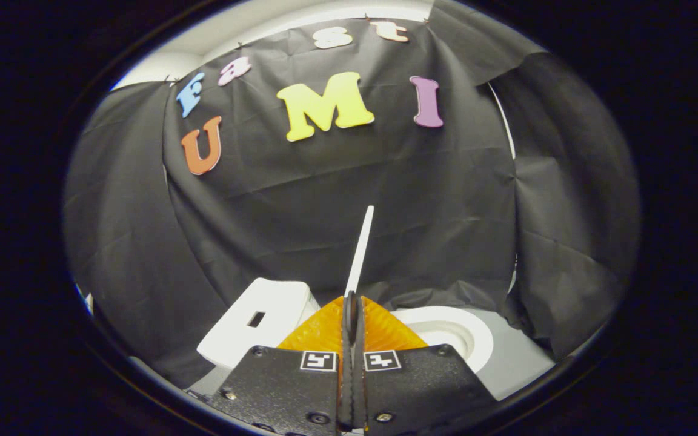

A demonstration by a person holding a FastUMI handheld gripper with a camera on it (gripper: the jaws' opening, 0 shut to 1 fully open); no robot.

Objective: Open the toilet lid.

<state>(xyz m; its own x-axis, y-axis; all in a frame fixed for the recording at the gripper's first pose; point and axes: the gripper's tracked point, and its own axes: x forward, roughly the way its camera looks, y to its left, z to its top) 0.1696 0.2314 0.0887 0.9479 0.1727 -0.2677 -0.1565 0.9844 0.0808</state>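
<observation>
Two fingers of the hand-held gripper (352, 306) are pressed together on the thin white toilet lid (361, 248); the lid stands up on its edge; the white tank (258, 327) sits beside the open bowl (452, 333).

1. The creased black cloth wall (349, 200) of my booth hangs in several overlapping panels, and its lower hem bunches on the floor.
2. A smooth grey floor surface (521, 363) lies at the foot of the cloth.
3. A pale white wall (300, 18) shows above the cloth's top edge.
4. A thin white strip (505, 115) shows in the seam between two panels.
</observation>
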